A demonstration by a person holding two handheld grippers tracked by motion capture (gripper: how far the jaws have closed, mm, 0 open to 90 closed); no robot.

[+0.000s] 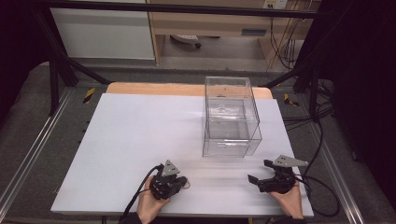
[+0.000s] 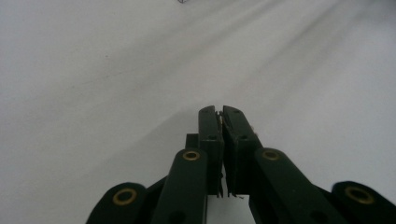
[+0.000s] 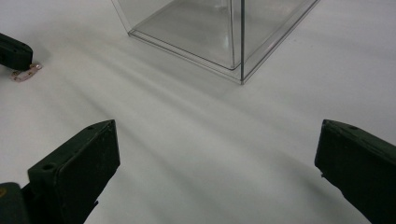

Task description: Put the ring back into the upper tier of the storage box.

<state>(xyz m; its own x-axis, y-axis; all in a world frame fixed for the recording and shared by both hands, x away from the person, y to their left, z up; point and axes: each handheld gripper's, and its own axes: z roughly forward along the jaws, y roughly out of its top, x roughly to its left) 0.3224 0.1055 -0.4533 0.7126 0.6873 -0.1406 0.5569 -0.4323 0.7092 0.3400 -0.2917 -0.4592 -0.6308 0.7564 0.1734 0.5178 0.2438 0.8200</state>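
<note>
two grippers rest at the near edge of the white table [image 1: 140,135], each carried in a person's hand. the left gripper [image 2: 220,112] sits at the near left; its jaws are clenched together, pad faces meeting along a thin seam. something thin and pale shows along that seam, and whether it is caught between the pads cannot be told. in the right gripper view a small pinkish loop [image 3: 25,73], like a rubber band, lies on the table surface and pokes out from under the tip of the left gripper. in the high view the same loop appears as a faint ring just right of the left gripper's tip.

the right gripper [image 3: 217,154] sits at the near right, well apart from the left; its jaws stand wide and released, with bare table between them.

a clear plastic box [image 1: 229,116] stands upright on the far right half of the table, beyond both grippers and nearer the right one. its near corner lies ahead of the right gripper's open jaws, not touching them.
</note>
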